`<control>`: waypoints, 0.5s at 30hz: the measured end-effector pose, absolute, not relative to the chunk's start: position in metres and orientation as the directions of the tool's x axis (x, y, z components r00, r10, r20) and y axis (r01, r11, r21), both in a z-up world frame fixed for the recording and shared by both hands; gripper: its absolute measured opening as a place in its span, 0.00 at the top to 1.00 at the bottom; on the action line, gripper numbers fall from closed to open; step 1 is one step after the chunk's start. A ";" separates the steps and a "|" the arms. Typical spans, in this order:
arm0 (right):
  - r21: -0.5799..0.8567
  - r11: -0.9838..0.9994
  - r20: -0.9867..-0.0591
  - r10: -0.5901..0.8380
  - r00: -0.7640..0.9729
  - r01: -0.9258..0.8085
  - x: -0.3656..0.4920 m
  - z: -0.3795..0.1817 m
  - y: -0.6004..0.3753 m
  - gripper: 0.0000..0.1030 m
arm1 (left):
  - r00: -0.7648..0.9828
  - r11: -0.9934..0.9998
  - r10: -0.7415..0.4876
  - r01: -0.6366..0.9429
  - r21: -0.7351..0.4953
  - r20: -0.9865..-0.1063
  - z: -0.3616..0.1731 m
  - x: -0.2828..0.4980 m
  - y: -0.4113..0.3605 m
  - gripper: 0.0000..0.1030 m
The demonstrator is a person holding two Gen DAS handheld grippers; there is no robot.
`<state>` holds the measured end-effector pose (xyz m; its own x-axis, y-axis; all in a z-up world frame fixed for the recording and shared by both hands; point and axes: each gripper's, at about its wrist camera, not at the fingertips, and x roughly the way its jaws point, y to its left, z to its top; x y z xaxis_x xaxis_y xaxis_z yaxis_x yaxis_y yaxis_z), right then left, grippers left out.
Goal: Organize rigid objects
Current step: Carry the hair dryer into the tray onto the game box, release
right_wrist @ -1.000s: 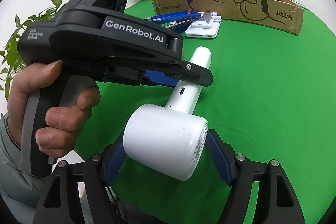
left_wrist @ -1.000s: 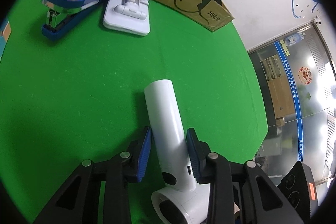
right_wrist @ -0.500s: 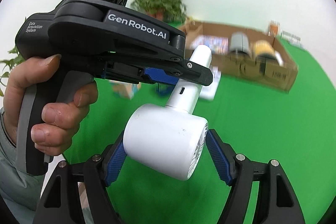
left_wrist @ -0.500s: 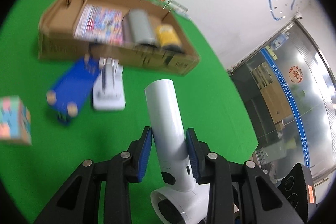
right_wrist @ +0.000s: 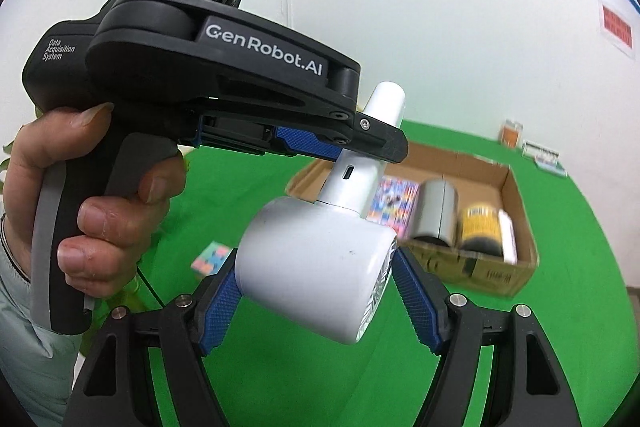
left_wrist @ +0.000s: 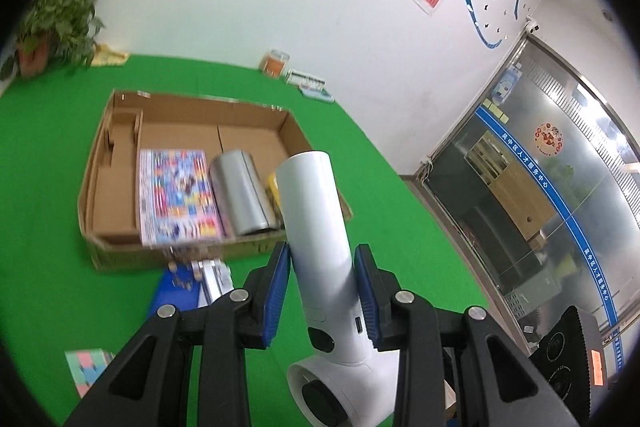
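Note:
A white hair dryer point(left_wrist: 316, 219) hangs above the green table point(left_wrist: 48, 187), carried by both grippers. My left gripper point(left_wrist: 322, 259) is shut on its straight handle, blue pads pressing on both sides. In the right wrist view my right gripper point(right_wrist: 316, 287) is shut on the dryer's round head point(right_wrist: 304, 251). There the left gripper point(right_wrist: 356, 155) clamps the handle from the left, with a hand point(right_wrist: 100, 219) around its grip. Beyond and below lies an open cardboard box point(left_wrist: 120, 147) holding a colourful book point(left_wrist: 176, 195), a silver cylinder point(left_wrist: 240, 195) and a yellow can point(right_wrist: 480, 227).
A blue stapler point(left_wrist: 176, 291) and a white flat device point(left_wrist: 214, 279) lie just in front of the box. A pastel cube point(left_wrist: 90, 371) sits nearer on the left. A potted plant point(left_wrist: 56, 23) and an orange jar point(left_wrist: 276, 61) stand by the far wall.
Both grippers have risen with the hair dryer, from just above the table to well above it. The box, seen side-on before, now lies below with its inside showing.

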<state>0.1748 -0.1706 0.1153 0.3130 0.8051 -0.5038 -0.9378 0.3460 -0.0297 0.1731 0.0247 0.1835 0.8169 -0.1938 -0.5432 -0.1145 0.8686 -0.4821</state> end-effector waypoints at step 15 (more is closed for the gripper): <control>-0.025 0.327 -0.520 0.803 0.291 -0.945 0.222 0.126 -0.092 0.31 | 0.813 0.874 -0.166 -0.141 -0.465 -0.558 0.188 0.222 0.088 0.69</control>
<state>0.2224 -0.0921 0.1256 0.2915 0.8029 -0.5200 -0.9448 0.3267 -0.0251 0.2220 0.0883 0.1884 0.8128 -0.1662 -0.5583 -0.1406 0.8741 -0.4649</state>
